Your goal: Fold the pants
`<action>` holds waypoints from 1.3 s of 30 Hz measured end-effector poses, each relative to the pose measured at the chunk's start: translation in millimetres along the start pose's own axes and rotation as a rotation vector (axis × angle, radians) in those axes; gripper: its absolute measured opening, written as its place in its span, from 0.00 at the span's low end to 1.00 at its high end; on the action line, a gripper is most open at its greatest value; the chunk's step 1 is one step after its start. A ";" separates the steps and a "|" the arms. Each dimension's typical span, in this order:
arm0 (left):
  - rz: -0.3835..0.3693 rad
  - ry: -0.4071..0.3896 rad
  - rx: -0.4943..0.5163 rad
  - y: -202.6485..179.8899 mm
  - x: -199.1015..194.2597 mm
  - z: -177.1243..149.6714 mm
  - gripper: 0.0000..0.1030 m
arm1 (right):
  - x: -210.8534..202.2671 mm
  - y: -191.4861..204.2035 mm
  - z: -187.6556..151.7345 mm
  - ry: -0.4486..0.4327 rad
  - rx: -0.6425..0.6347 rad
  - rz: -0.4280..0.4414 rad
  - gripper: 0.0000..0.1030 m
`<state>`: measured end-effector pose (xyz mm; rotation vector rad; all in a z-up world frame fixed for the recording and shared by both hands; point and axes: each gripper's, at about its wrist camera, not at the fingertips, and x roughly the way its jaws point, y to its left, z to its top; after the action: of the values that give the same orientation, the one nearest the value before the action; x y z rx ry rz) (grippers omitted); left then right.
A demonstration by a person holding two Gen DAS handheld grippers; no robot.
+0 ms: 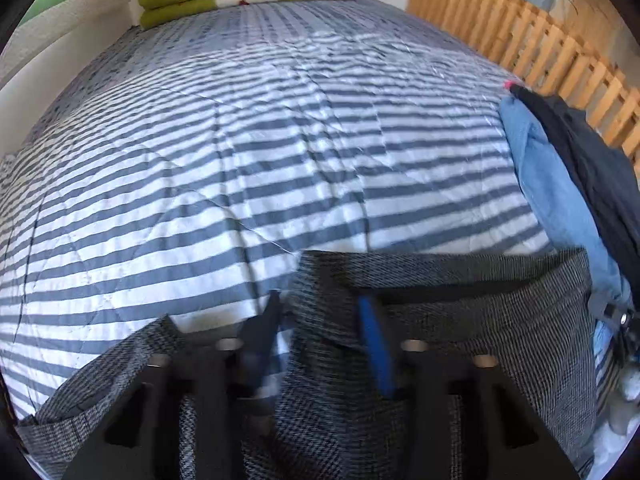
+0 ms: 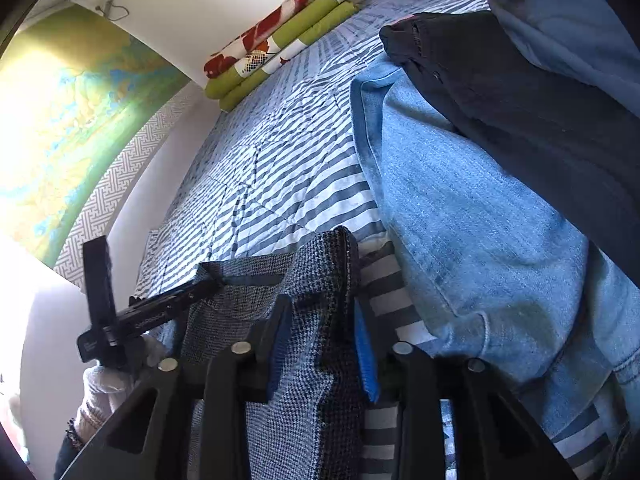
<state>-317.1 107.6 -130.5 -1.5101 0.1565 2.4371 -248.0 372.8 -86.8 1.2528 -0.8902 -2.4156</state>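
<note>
The pants (image 1: 460, 320), grey check weave, lie at the near edge of the bed (image 1: 240, 160), on the striped cover. To their right sits a pile of other clothes (image 2: 480, 220): light denim with a dark garment on top. These do not touch the work in hand, as far as can be seen.

Left tongs (image 1: 324, 340): fingers straddle a raised edge of the pants. The view is blurred; whether the pads press on the cloth cannot be told.

Right tongs (image 2: 324, 344): a thick, doubled ridge of the pants stands between the fingers. The blue pads lie against the cloth on both sides, so this reads as a grasp on the pants.

Progress, judged from the lie of the cloth:
- The far edge of the pants runs straight, and the fabric shows more than one layer. At least one fold appears made.
- The bundle is not yet compact or flat; one flap lies loose at the left.
- Remaining: further folding, then laying flat and smoothing.
</note>
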 end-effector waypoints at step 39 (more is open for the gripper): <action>0.043 -0.143 -0.046 42.6 -225.4 -121.9 0.62 | -117.1 55.9 -110.3 0.070 -0.232 -0.110 0.35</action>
<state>-129.4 0.2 13.2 -1.3576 0.1057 2.5886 -92.1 344.6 -24.5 1.3179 -0.5161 -2.4566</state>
